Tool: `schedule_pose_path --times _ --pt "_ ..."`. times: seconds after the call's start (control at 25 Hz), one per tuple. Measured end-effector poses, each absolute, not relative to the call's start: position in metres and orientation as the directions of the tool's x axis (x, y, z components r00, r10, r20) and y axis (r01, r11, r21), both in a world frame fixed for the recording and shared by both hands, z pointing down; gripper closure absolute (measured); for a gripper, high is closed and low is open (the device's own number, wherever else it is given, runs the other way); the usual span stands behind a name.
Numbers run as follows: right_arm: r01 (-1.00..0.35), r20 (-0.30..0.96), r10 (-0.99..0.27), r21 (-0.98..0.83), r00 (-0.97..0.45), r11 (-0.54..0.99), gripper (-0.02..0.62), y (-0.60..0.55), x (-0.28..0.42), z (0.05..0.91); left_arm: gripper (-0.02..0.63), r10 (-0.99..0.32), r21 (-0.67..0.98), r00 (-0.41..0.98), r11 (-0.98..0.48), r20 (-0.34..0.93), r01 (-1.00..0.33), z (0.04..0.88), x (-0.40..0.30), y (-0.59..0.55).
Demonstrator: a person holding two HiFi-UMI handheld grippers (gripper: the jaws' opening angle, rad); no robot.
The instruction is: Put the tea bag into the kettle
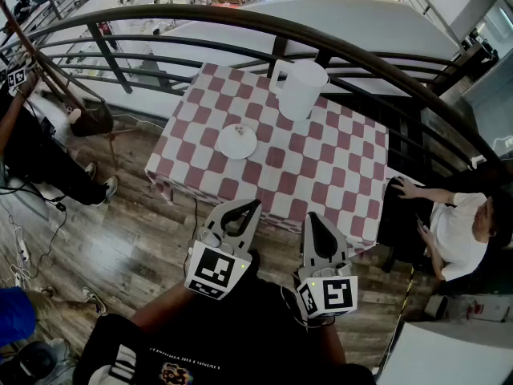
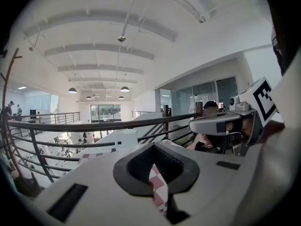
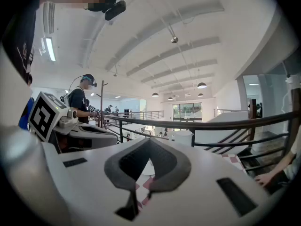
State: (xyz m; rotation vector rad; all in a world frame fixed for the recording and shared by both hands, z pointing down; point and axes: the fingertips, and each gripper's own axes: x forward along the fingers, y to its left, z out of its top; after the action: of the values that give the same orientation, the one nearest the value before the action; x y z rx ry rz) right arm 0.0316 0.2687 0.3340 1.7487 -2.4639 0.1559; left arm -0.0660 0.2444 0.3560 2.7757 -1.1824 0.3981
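Observation:
A white kettle with its handle to the left stands at the far edge of the red-and-white checked table. Nearer, left of centre, lies a white saucer with a small tea bag on it. My left gripper and right gripper hang side by side over the table's near edge, short of the saucer, both shut on nothing. In the left gripper view the kettle shows beyond the shut gripper. The right gripper view shows the kettle and the saucer past its own shut gripper.
A dark curved metal railing runs just behind the table. One person sits on a chair at the table's right, another stands at the left. Wooden floor lies between me and the table.

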Motion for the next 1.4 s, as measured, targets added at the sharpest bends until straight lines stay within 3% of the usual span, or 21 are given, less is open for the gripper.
schedule_pose_path --times 1.4 --pt "-0.954 0.150 -0.942 -0.059 -0.301 0.295 0.581 0.233 0.016 0.350 0.607 -0.718 -0.036 0.639 -0.672 0.276 -0.739 0.366 -0.100 0.204"
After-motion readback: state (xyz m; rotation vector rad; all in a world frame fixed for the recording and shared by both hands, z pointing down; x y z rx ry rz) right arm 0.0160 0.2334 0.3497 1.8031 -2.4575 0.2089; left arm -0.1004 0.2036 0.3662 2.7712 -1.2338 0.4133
